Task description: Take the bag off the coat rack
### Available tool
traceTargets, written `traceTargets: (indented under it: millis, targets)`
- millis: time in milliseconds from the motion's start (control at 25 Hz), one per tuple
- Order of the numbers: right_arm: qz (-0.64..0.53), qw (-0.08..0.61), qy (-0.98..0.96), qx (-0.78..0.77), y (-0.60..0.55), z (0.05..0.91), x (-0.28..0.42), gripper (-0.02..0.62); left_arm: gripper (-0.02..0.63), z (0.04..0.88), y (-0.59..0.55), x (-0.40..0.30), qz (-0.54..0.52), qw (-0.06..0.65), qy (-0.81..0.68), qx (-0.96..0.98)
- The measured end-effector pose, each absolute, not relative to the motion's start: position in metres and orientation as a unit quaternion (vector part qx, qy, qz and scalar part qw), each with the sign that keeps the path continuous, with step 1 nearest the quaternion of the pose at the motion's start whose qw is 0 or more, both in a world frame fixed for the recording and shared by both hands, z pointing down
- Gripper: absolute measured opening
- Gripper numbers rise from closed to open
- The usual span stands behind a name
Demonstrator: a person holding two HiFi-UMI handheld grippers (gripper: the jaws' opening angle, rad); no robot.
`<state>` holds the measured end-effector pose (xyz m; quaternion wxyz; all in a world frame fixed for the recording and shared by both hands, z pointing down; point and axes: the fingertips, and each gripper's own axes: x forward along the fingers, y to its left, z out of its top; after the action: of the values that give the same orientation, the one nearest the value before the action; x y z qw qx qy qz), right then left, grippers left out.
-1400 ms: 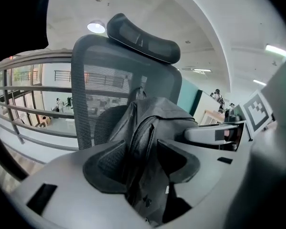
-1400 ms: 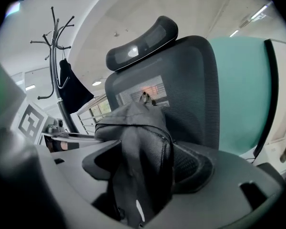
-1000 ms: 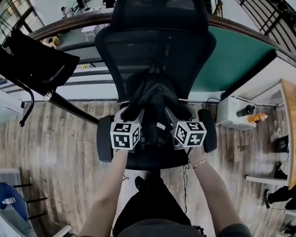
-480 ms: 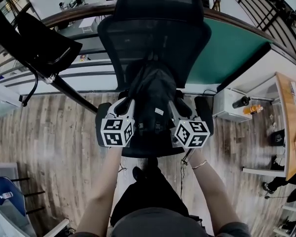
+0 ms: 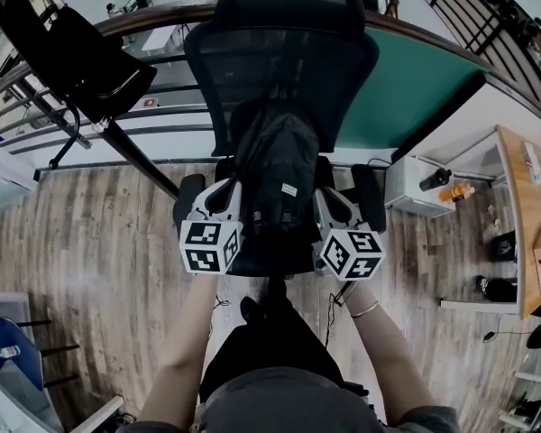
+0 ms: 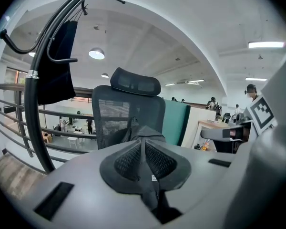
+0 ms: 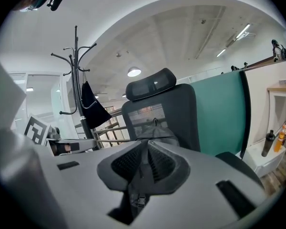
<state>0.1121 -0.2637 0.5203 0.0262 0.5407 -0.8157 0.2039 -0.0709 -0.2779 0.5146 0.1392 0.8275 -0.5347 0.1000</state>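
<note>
A black backpack [image 5: 275, 174] stands on the seat of a black office chair [image 5: 279, 70]. My left gripper [image 5: 237, 190] is at its left side and my right gripper [image 5: 314, 194] at its right. Both sets of jaws have just been closing. In the left gripper view the left gripper [image 6: 144, 144] is shut on a fold of black bag fabric [image 6: 151, 194]. In the right gripper view the right gripper [image 7: 145, 148] is shut on a black strap with a buckle [image 7: 138, 200]. A second black bag [image 6: 59, 66] hangs on the coat rack [image 6: 33, 109] at the left.
The coat rack's pole [image 5: 117, 142] slants over the wooden floor left of the chair. A green partition [image 5: 406, 88] stands behind the chair. A white cabinet with bottles [image 5: 424, 192] and a desk [image 5: 527, 215] are at the right. Railings run behind the rack.
Both grippers have drawn back toward me and risen, closing on the backpack's sides. The backpack now stands taller and more stretched against the chair back.
</note>
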Motion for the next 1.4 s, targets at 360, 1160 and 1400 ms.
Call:
traceTargets:
  millis: [360, 1160, 1400]
  targets:
    - [0.204, 0.026, -0.817, 0.540, -0.231, 0.517, 0.100, 0.005, 0.029, 0.509, -0.244, -0.085, 0.093, 0.139, -0.542, 0.823]
    - [0.161, 0.068, -0.832, 0.527, -0.194, 0.510, 0.082, 0.002, 0.028, 0.514, -0.198, -0.096, 0.112, 0.138, -0.549, 0.817]
    - [0.162, 0.067, -0.833, 0.525, -0.193, 0.510, 0.079, 0.002, 0.028, 0.512, -0.198, -0.095, 0.117, 0.139, -0.547, 0.817]
